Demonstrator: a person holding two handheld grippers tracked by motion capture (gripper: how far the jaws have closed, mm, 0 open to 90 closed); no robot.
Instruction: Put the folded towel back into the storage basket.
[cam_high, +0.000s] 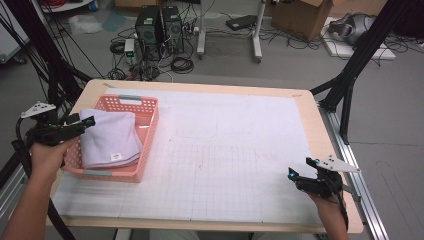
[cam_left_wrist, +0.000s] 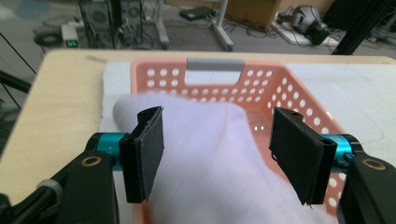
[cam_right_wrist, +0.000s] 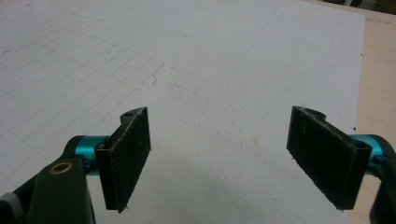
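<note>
Fingers (cam_left_wrist: 299, 154) straddle towel (cam_left_wrist: 210, 154), unpressed, above basket (cam_left_wrist: 261, 79).

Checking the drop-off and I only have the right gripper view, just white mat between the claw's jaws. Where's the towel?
Observer: The folded white towel lies in the pink basket at the table's left.
Operator: Left claw clamped on it?
Observer: No. In the left gripper view the left claw stands open, pads apart above the towel.
Operator: Towel fully inside the basket?
Observer: Not quite. In the high view its left edge drapes over the basket's left rim.
Operator: Right claw near any of that?
Observer: No. The right claw sits open at the table's front right corner, far from the basket.
</note>
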